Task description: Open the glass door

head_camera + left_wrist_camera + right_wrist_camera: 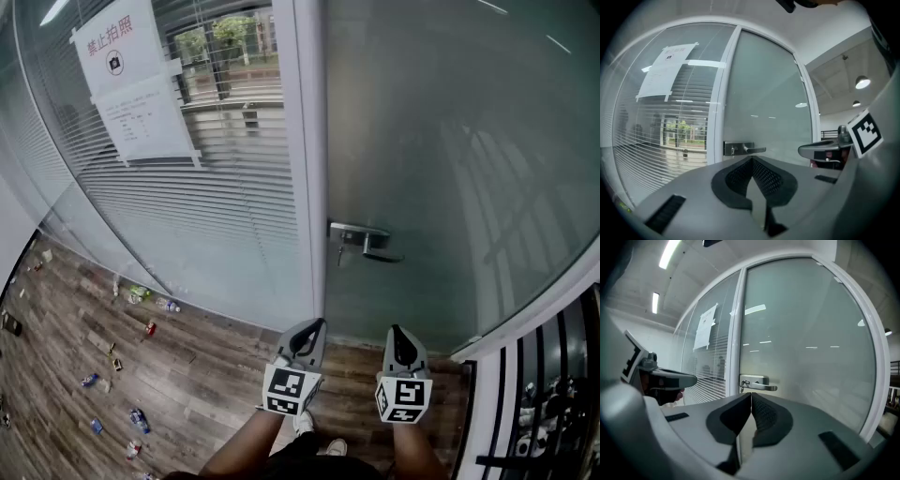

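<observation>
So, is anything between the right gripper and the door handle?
No, bare: the right gripper view shows only air between the right gripper and the door handle.

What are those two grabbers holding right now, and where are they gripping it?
Nothing. The left gripper and the right gripper both have their jaws shut together with nothing between them, short of the door handle.

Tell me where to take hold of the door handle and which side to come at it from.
Grip the lever near its free right end, away from the plate by the frame. It lies level and stands off the glass door, so come straight from the front, likely with the right gripper, now shut, which must open first.
</observation>
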`<state>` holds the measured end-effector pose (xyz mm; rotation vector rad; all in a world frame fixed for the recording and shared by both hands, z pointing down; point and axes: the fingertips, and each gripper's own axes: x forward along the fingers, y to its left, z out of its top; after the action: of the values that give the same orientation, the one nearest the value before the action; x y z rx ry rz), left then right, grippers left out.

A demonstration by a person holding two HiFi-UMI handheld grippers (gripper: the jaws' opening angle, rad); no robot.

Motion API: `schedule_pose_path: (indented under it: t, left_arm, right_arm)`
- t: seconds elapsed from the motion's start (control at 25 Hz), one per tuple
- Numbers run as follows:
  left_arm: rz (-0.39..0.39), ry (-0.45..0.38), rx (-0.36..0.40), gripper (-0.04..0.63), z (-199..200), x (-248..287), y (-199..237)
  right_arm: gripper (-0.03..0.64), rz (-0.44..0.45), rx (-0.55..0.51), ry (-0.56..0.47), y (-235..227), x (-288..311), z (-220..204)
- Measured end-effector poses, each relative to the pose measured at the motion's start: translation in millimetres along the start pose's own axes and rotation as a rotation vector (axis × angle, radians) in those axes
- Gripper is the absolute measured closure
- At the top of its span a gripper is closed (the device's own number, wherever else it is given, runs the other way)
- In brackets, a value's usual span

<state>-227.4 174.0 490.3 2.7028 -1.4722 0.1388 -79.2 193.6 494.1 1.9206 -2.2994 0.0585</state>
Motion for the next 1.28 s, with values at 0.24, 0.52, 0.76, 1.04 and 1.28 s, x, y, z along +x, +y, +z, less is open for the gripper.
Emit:
schedule_pose_path:
  t: [0.24,0.52,0.76,1.04,1.28]
  left_arm:
    - [-0.013,0.004,-0.015,0.592,4,45,49]
    - [-0.056,0.012,-0.024,0.592,3,91,71]
    - [-0.05,0.037,-0.029,0.592,-5,118,73]
    - [-0.014,0.081,-0.023,0.592,-22,137,73]
    - [0.027,0.115,-0.036,0.592,-38,146,77]
  right_arm:
    - [0.601,0.052,-0.057,0.032,19,76,17]
    - [0.5,0.124,-0.219,0.09,17,138,31]
    - [0.448,0.301,-0.635,0.215,16,185,28]
    - [0.423,0.546,-1.023,0.474,1,213,-21]
    - [0.434,0.724,-0.981,0.598,14,232,-48]
